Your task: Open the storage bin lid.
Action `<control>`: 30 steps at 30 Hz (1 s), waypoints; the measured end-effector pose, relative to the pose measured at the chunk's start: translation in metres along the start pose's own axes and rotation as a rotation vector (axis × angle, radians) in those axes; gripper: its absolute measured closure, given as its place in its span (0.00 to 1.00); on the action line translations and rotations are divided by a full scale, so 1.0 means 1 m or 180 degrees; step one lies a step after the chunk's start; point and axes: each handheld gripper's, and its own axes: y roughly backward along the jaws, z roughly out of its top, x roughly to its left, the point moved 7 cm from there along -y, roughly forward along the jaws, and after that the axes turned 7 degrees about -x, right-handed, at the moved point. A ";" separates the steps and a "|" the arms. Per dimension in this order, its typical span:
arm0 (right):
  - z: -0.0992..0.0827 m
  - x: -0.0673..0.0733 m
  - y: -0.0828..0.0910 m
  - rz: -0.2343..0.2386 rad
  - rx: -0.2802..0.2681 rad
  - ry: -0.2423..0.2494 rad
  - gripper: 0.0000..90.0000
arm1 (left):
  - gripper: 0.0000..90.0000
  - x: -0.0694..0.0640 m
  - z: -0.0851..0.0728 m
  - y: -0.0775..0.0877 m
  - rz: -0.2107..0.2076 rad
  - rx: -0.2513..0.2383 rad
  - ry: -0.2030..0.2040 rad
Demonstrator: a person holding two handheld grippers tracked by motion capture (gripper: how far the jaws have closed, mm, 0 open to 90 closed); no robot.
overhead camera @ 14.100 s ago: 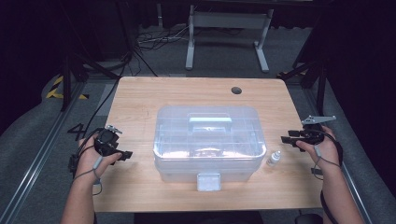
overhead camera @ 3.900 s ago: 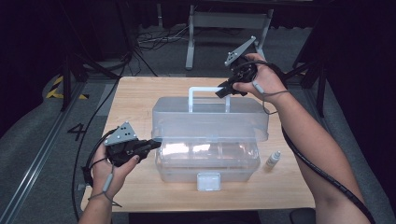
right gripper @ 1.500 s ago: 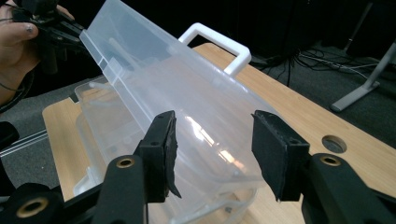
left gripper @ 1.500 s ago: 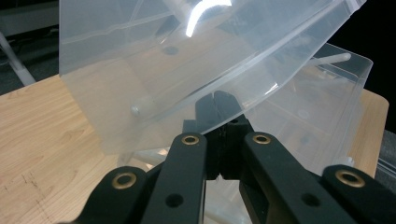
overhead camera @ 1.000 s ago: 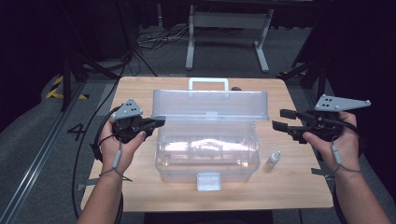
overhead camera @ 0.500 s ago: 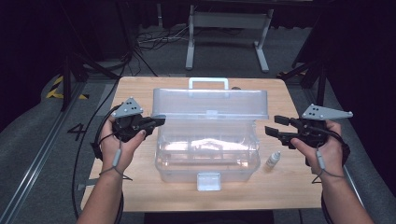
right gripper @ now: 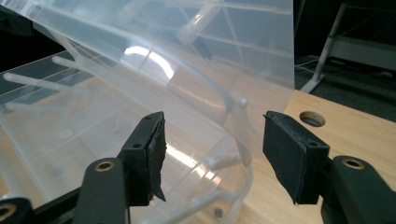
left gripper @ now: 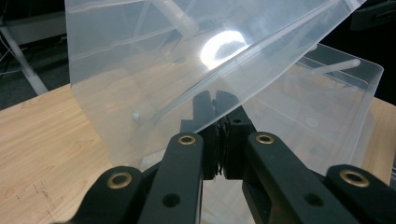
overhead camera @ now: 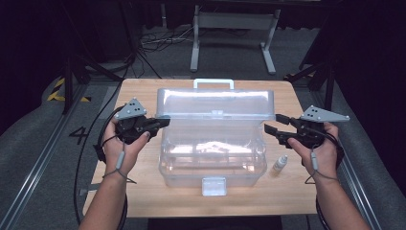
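Nearby, small bottle (overhead camera: 280,163) stands beside box (overhead camera: 213,158).

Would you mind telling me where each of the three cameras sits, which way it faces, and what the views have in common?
High view: above the person's side, looking forward and down on the table; both forearms, left gripper, right gripper.
Left gripper view: rides the left gripper, facing the box's raised lid; jaws pinch its edge.
Right gripper view: rides the right gripper, facing the clear box from the other end; jaws apart, having just been opening, nothing clamped.
Shared: all three show the lid and wooden table.
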 end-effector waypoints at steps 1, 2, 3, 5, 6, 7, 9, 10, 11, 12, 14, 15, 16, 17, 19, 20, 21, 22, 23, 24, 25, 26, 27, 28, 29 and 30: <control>0.000 0.000 0.000 0.0000 0.0000 0.0000 0.45 | 0.97 0.000 0.000 0.000 0.0000 0.0000 0.0000; 0.001 0.000 -0.001 -0.0007 -0.0013 0.0017 0.45 | 0.97 0.000 0.000 0.000 -0.0004 0.0000 0.0005; 0.003 0.000 -0.002 -0.0045 -0.0036 0.0037 0.45 | 0.97 0.000 0.000 0.000 -0.0001 0.0003 0.0000; 0.008 0.000 -0.004 -0.0112 -0.0085 0.0096 0.45 | 0.97 0.000 0.000 0.000 0.0010 -0.0003 0.0005; 0.010 0.000 -0.005 -0.0159 -0.0109 0.0147 0.45 | 0.97 0.000 0.001 -0.001 0.0017 -0.0011 -0.0001; 0.012 0.001 -0.006 -0.0170 -0.0114 0.0151 0.45 | 0.97 0.000 0.001 -0.001 0.0017 -0.0010 -0.0001; 0.013 0.001 -0.009 -0.0190 -0.0129 0.0150 0.45 | 0.97 0.000 0.001 -0.001 0.0023 -0.0022 0.0004; 0.014 0.000 -0.010 -0.0204 -0.0131 0.0142 0.45 | 0.97 0.000 0.001 -0.001 0.0023 -0.0022 0.0004; 0.015 -0.001 -0.010 -0.0214 -0.0135 0.0151 0.45 | 0.97 0.001 0.002 -0.001 0.0022 -0.0033 0.0007; 0.015 -0.001 -0.011 -0.0221 -0.0131 0.0139 0.45 | 0.97 0.001 0.002 -0.001 0.0023 -0.0034 0.0001; 0.015 -0.002 -0.011 -0.0241 -0.0136 0.0129 0.45 | 0.97 0.001 0.003 -0.002 0.0026 -0.0042 0.0001; 0.016 -0.002 -0.012 -0.0255 -0.0139 0.0130 0.46 | 0.97 0.002 0.004 -0.002 0.0031 -0.0058 0.0004; 0.016 -0.004 -0.012 -0.0275 -0.0145 0.0125 0.46 | 0.97 0.002 0.004 -0.002 0.0029 -0.0064 0.0008; 0.017 -0.004 -0.012 -0.0292 -0.0159 0.0135 0.46 | 0.97 0.003 0.005 -0.003 0.0026 -0.0080 0.0010; 0.019 -0.006 -0.012 -0.0330 -0.0177 0.0147 0.46 | 0.97 0.004 0.007 -0.004 0.0022 -0.0083 0.0008; 0.020 -0.005 -0.012 -0.0324 -0.0175 0.0142 0.47 | 0.97 0.004 0.007 -0.004 0.0020 -0.0083 0.0012; 0.021 -0.004 -0.013 -0.0310 -0.0191 0.0141 0.47 | 0.97 0.004 0.008 -0.004 0.0019 -0.0096 0.0023; 0.021 -0.004 -0.013 -0.0310 -0.0191 0.0141 0.47 | 0.97 0.004 0.008 -0.004 0.0019 -0.0096 0.0023; 0.023 -0.004 -0.013 -0.0294 -0.0212 0.0144 0.47 | 0.97 0.005 0.009 -0.004 0.0012 -0.0096 0.0012; 0.024 -0.003 -0.013 -0.0301 -0.0218 0.0163 0.47 | 0.97 0.005 0.009 -0.004 0.0005 -0.0101 0.0016; 0.025 -0.003 -0.013 -0.0309 -0.0215 0.0164 0.47 | 0.97 0.005 0.010 -0.005 0.0003 -0.0115 0.0019; 0.026 -0.002 -0.013 -0.0320 -0.0226 0.0188 0.48 | 0.97 0.006 0.011 -0.005 0.0003 -0.0119 0.0007; 0.028 -0.001 -0.013 -0.0327 -0.0232 0.0191 0.48 | 0.97 0.006 0.011 -0.005 -0.0006 -0.0117 0.0005; 0.028 -0.001 -0.013 -0.0338 -0.0233 0.0209 0.48 | 0.97 0.005 0.012 -0.005 -0.0015 -0.0129 0.0011; 0.029 -0.001 -0.013 -0.0339 -0.0235 0.0217 0.49 | 0.97 0.005 0.012 -0.005 -0.0019 -0.0142 0.0018; 0.030 -0.001 -0.013 -0.0357 -0.0240 0.0242 0.49 | 0.97 0.005 0.013 -0.005 -0.0018 -0.0140 0.0007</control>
